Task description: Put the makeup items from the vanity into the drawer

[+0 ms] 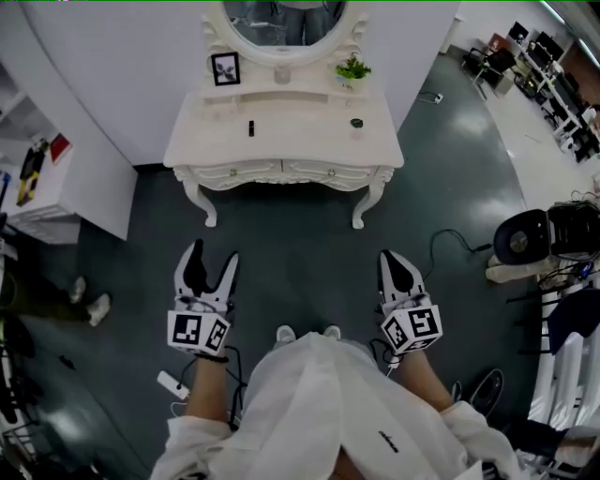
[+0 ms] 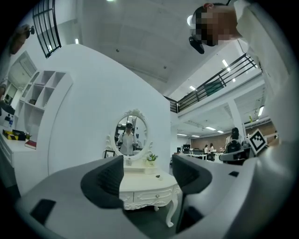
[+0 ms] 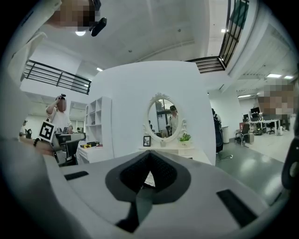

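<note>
The white vanity (image 1: 281, 141) stands ahead across the dark floor, its two front drawers (image 1: 281, 172) shut. On its top lie a small dark upright stick (image 1: 251, 128) and a dark round item (image 1: 356, 123). My left gripper (image 1: 214, 255) hangs well short of the vanity, its jaws open and empty. In the left gripper view the vanity (image 2: 147, 189) shows between the jaws of the left gripper (image 2: 148, 175). My right gripper (image 1: 390, 257) is level with the left one, shut on nothing. In the right gripper view the right gripper (image 3: 148, 172) hides most of the vanity (image 3: 180, 148).
An oval mirror (image 1: 284, 23), a picture frame (image 1: 225, 67) and a small plant (image 1: 352, 68) sit at the vanity's back. A white shelf unit (image 1: 56, 187) stands left, a black round device (image 1: 520, 236) and cables right. A person's feet (image 1: 89, 300) show at left.
</note>
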`<state>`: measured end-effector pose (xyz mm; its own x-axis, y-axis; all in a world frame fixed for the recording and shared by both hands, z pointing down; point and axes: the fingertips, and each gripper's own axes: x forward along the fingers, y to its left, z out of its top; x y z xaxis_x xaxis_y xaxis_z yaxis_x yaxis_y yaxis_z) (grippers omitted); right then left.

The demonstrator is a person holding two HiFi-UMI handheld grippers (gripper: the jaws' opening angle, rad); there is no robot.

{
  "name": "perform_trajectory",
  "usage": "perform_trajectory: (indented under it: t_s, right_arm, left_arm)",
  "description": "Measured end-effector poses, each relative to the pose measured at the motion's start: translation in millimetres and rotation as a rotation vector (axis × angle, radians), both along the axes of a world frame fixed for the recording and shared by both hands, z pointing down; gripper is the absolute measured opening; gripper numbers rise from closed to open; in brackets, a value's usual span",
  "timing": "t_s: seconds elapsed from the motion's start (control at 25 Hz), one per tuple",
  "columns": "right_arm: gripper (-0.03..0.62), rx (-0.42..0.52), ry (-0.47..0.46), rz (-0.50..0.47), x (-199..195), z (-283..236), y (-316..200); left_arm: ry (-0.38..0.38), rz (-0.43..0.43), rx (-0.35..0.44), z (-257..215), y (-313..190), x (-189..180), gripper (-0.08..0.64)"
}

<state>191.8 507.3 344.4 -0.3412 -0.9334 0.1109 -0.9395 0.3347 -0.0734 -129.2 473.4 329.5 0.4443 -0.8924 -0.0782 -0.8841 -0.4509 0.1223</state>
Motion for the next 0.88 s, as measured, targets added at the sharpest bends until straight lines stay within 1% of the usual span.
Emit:
perform_trajectory:
  t_s: [0.12, 0.24, 0.36, 0.56, 0.72, 0.88]
  right_arm:
    - [0.018, 0.003, 0.009, -0.006, -19, 2, -2]
    - [0.018, 0.000, 0.012, -0.010, -35, 10, -5]
    - [0.018, -0.009, 0.015, -0.015, -45, 13, -7]
    - [0.018, -0.015, 0.025, -0.024, -50, 16, -19]
    - [0.018, -0.015, 0.016, -0.043, -55, 21, -39]
    - [0.018, -0.004, 0.012, -0.074, -60, 21, -68]
  left_arm:
    - [-0.009, -0.011, 0.001, 6, -3, -15, 0.350]
    - [-0.009, -0.018, -0.009, 18, -8, -28, 0.374]
    - [-0.003, -0.014, -0.024, 24, -11, -37, 0.377]
    - [0.001, -0.015, -0.037, 28, -18, -42, 0.377]
    - [-0.002, -0.024, -0.045, 33, -30, -43, 0.377]
    - [-0.009, -0.033, -0.051, 34, -53, -40, 0.379]
